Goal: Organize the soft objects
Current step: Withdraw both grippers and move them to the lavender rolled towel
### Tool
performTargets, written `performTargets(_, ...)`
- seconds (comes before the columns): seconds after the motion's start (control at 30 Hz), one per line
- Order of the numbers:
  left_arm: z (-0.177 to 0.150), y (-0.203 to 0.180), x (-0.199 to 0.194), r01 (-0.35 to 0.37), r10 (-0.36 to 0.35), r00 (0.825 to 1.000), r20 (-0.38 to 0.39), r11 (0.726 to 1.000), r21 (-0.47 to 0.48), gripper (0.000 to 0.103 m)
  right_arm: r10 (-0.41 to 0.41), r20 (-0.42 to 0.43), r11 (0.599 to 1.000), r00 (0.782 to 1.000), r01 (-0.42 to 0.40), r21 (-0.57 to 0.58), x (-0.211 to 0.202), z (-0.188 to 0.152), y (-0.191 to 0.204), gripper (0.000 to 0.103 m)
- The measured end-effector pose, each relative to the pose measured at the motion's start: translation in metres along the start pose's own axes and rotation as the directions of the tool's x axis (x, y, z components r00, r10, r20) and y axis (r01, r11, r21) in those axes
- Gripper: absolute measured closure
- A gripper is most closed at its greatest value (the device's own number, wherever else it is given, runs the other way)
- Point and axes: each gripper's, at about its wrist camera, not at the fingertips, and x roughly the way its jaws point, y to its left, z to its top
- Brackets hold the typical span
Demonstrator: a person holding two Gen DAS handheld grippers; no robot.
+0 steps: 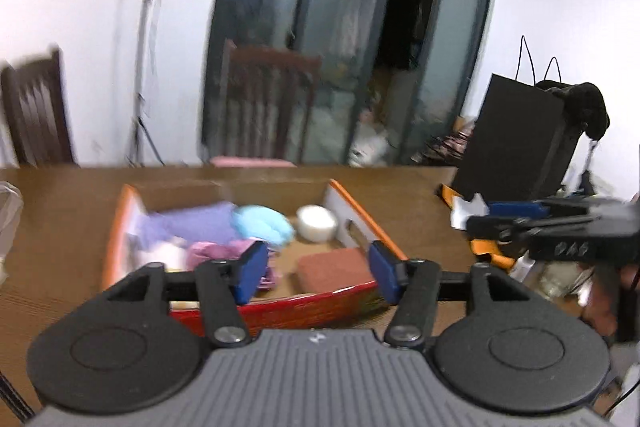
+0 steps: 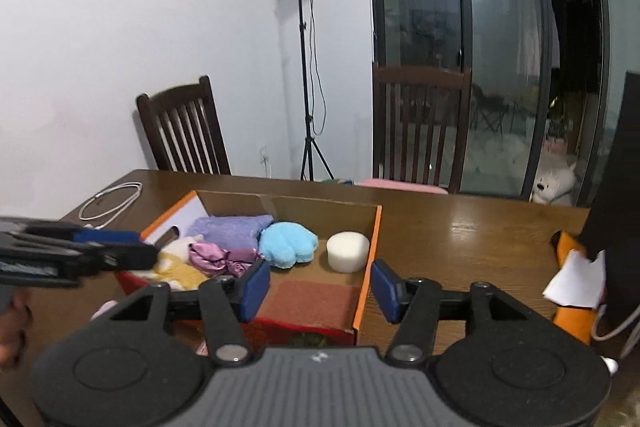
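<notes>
Both grippers hang above the near edge of the cardboard box (image 2: 370,227), released and holding nothing: the left gripper (image 1: 318,273) and the right gripper (image 2: 320,291). Just ahead of them, inside the box, lie the soft things: a blue plush paw (image 2: 288,243), a lilac towel (image 2: 232,229), a shiny purple cloth (image 2: 220,257), a white foam puck (image 2: 347,251) and a rust-red sponge pad (image 2: 316,301). All look light and squashy; a pinch at a bunched fold should hold, though the satin may slip. The wooden surface (image 2: 460,227) carries a white cable (image 2: 110,205); beyond stand chairs (image 2: 184,131) and a lamp stand (image 2: 308,67), blurred in the left view.
</notes>
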Motion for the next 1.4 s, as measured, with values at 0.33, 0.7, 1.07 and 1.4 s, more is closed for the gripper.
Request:
performTargets(0.33, -0.063, -0.026, -0.120, -0.311, 0.278, 0.895, 0.348, 0.949, 0.043, 0.005, 0.040, 0.304, 0.999, 0.952, -0.037, -0.015, -0.085, -0.046, 0.030, 0.012)
performTargets(0.7, -0.113, -0.048, -0.173, -0.329, 0.317, 0.886, 0.339, 0.944, -0.024, 0.000, 0.041, 0.349, 0.999, 0.936, -0.034, -0.026, -0.131, -0.086, 0.055, 0.010)
performTargets(1.07, -0.187, -0.051, -0.226, -0.326, 0.326, 0.905, 0.273, 0.944, -0.049, 0.000, 0.054, 0.236, 0.999, 0.970, -0.054, -0.005, -0.186, -0.181, 0.078, 0.008)
performTargets(1.4, -0.190, -0.018, -0.213, -0.325, 0.356, 0.905, 0.233, 0.932, -0.162, 0.000, 0.076, 0.165, 0.995, 0.983, -0.086, 0.058, -0.170, -0.198, 0.093, 0.010)
